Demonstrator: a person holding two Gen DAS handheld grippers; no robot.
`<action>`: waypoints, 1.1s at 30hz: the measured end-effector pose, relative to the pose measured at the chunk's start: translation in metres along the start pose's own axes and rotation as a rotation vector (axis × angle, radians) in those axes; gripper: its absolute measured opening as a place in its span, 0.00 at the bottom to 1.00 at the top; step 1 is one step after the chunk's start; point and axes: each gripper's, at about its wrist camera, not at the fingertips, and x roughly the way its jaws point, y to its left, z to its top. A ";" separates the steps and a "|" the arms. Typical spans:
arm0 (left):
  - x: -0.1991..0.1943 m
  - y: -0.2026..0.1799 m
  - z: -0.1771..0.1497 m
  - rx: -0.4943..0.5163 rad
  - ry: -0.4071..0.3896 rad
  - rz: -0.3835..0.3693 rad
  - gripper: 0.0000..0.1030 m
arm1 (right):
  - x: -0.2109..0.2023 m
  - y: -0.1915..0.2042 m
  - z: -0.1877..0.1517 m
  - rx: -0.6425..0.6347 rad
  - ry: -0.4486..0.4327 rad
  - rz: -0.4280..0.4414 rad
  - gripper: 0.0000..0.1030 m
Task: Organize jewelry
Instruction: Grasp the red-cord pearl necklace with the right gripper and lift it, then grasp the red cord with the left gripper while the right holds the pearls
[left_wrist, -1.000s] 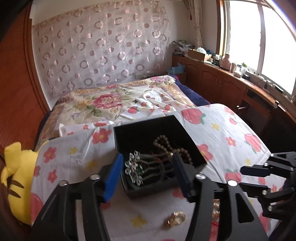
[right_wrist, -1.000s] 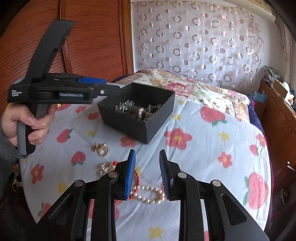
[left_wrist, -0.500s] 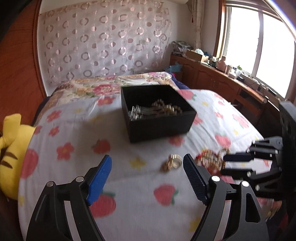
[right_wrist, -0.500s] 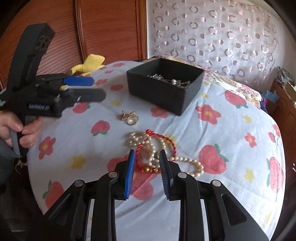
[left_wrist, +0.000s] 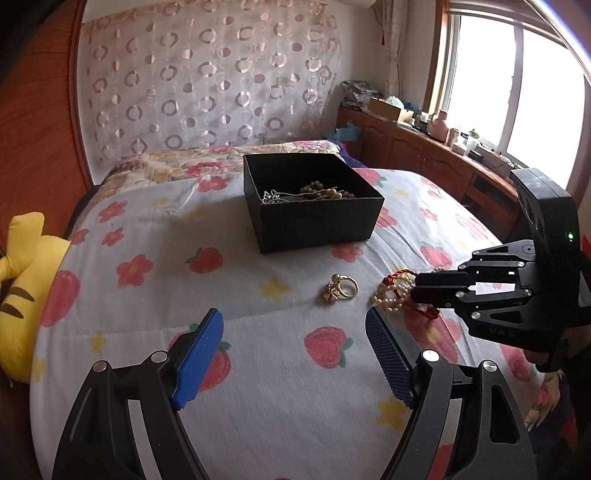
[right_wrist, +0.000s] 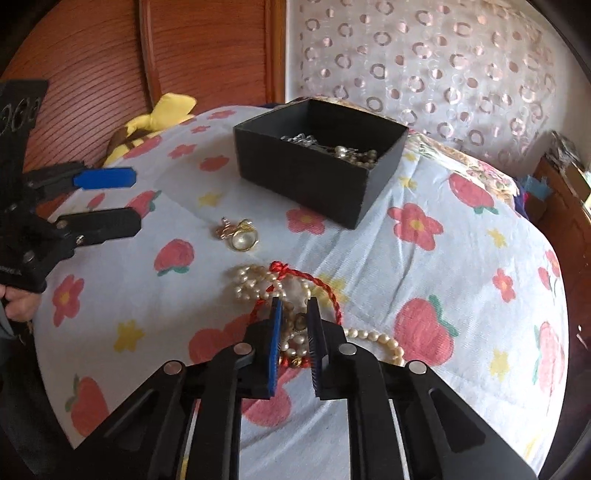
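Observation:
A black open box (left_wrist: 314, 206) (right_wrist: 317, 166) holding beads and silver pieces sits on the flowered bedcover. A gold ring with a charm (left_wrist: 341, 288) (right_wrist: 238, 236) lies in front of it. A tangle of pearl strands and red cord (left_wrist: 397, 293) (right_wrist: 284, 291) lies beside the ring. My right gripper (right_wrist: 293, 310) (left_wrist: 417, 290) is open a narrow gap, its tips straddling the tangle. My left gripper (left_wrist: 293, 332) (right_wrist: 133, 199) is wide open and empty, hovering short of the ring.
A yellow plush toy (left_wrist: 22, 288) (right_wrist: 159, 118) lies at the bed's left edge by the wooden wall panel (right_wrist: 92, 74). A wooden sideboard (left_wrist: 436, 155) with clutter runs under the window on the right. A patterned curtain (left_wrist: 207, 92) hangs behind the bed.
My left gripper pulled back from over the box, empty and wider open. My right gripper moved forward and down onto the pearl and cord tangle.

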 end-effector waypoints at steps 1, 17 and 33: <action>-0.001 0.000 -0.001 0.000 0.002 0.002 0.74 | -0.003 0.002 0.000 -0.012 -0.007 0.005 0.14; 0.009 -0.008 -0.002 -0.003 0.046 0.010 0.74 | -0.100 -0.009 0.028 -0.007 -0.247 -0.012 0.14; 0.010 -0.018 -0.003 0.020 0.051 -0.009 0.74 | -0.059 -0.029 -0.022 0.019 -0.030 -0.079 0.14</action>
